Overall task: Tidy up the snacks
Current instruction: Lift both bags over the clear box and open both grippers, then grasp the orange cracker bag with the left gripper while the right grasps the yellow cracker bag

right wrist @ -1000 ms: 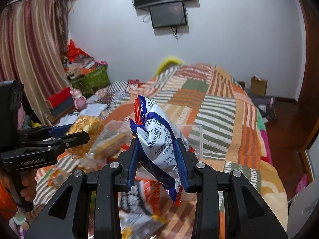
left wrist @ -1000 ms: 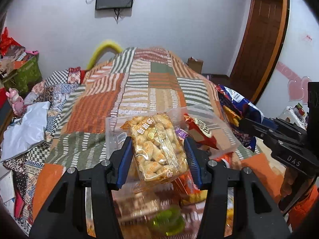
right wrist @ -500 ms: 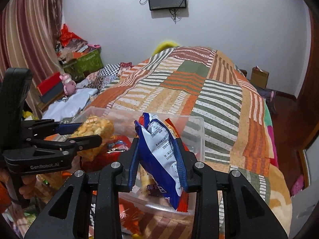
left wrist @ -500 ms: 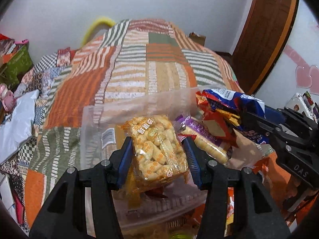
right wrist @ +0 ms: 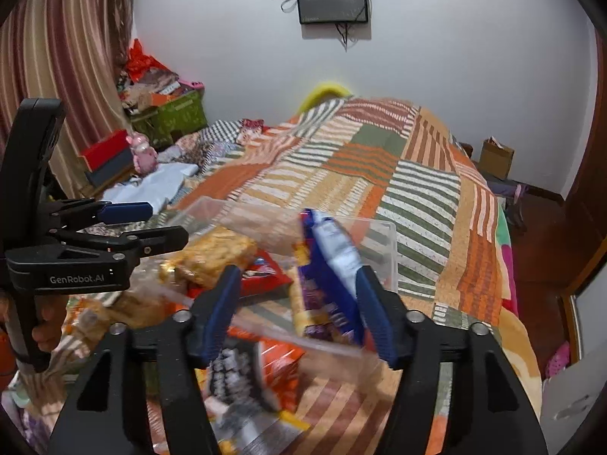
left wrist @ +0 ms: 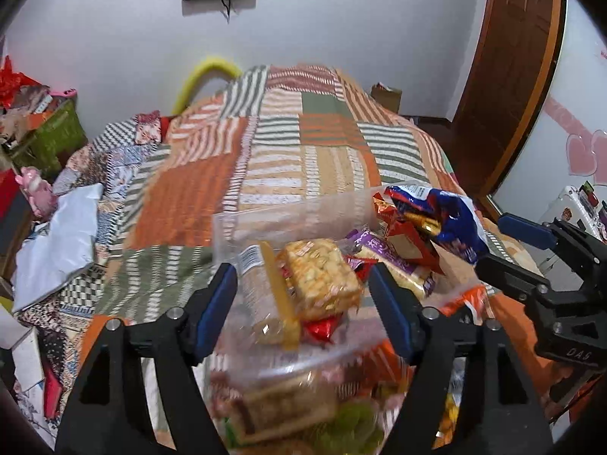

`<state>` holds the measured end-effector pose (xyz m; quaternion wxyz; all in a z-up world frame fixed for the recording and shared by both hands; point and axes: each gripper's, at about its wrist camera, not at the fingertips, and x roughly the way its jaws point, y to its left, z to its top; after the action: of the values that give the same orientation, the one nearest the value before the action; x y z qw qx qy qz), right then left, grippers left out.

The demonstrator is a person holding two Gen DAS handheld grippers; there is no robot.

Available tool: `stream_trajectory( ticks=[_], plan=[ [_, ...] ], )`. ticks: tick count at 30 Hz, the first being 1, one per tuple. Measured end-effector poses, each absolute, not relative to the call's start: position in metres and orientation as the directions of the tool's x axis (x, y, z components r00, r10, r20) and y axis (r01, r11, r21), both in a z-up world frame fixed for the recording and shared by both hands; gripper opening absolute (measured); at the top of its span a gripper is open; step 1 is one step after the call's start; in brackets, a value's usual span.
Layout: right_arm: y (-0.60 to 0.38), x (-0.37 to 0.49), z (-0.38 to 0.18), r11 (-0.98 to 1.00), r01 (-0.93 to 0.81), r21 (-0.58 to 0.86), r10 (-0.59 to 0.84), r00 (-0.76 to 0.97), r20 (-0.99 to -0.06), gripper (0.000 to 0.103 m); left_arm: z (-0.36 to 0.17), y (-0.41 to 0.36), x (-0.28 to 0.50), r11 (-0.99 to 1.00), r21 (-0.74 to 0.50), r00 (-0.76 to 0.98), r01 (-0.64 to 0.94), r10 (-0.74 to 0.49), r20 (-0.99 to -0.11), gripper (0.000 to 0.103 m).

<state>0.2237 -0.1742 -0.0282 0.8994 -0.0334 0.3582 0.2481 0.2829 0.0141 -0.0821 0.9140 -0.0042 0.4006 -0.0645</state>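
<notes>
A clear plastic bin (left wrist: 265, 216) sits on the bed and holds several snack packs. My left gripper (left wrist: 303, 299) is open above the bin; the yellow puffed-snack pack (left wrist: 322, 278) lies loose in the bin between the fingers. It also shows in the right wrist view (right wrist: 216, 252). My right gripper (right wrist: 299, 303) is open; the blue and white chip bag (right wrist: 330, 258) leans in the bin (right wrist: 383, 235) against the right finger, and shows in the left wrist view (left wrist: 436, 212). A purple pack (left wrist: 390, 261) and a red pack (right wrist: 261, 276) lie in the bin.
More snack packs (right wrist: 242, 379) lie on the patchwork bedspread (left wrist: 303, 151) in front of the bin. A green crate (right wrist: 178, 117), a pink toy (right wrist: 142, 151) and clothes sit left of the bed. A wooden door (left wrist: 508, 76) is on the right.
Both grippers opened and let go. The yellow snack pack dropped into the bin from the left gripper; the blue chip bag slid down into the bin from the right gripper.
</notes>
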Motion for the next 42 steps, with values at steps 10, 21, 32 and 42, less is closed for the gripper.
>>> stream_trajectory(
  ticks=[10, 21, 32, 42],
  plan=[
    [-0.171, 0.175, -0.011, 0.852, -0.508, 0.125, 0.465, 0.626, -0.625, 0.082, -0.075, 0.052, 0.214, 0.995, -0.071, 0.668, 0.073, -0.101, -0.737, 0.089],
    [-0.168, 0.136, -0.043, 0.842, -0.528, 0.113, 0.454, 0.578, -0.678, 0.083, -0.117, 0.073, 0.165, 0.996, -0.074, 0.604, 0.046, -0.087, -0.793, 0.089],
    [-0.166, 0.139, -0.089, 0.849, -0.511, 0.139, 0.421, 0.493, -0.762, 0.079, -0.158, 0.059, 0.184, 0.991, -0.08, 0.539, 0.111, -0.128, -0.833, 0.089],
    [-0.169, 0.15, -0.093, 0.861, -0.495, 0.117, 0.39, 0.495, -0.777, 0.046, -0.161, 0.046, 0.174, 0.984, -0.04, 0.564, 0.176, -0.134, -0.815, 0.075]
  ],
)
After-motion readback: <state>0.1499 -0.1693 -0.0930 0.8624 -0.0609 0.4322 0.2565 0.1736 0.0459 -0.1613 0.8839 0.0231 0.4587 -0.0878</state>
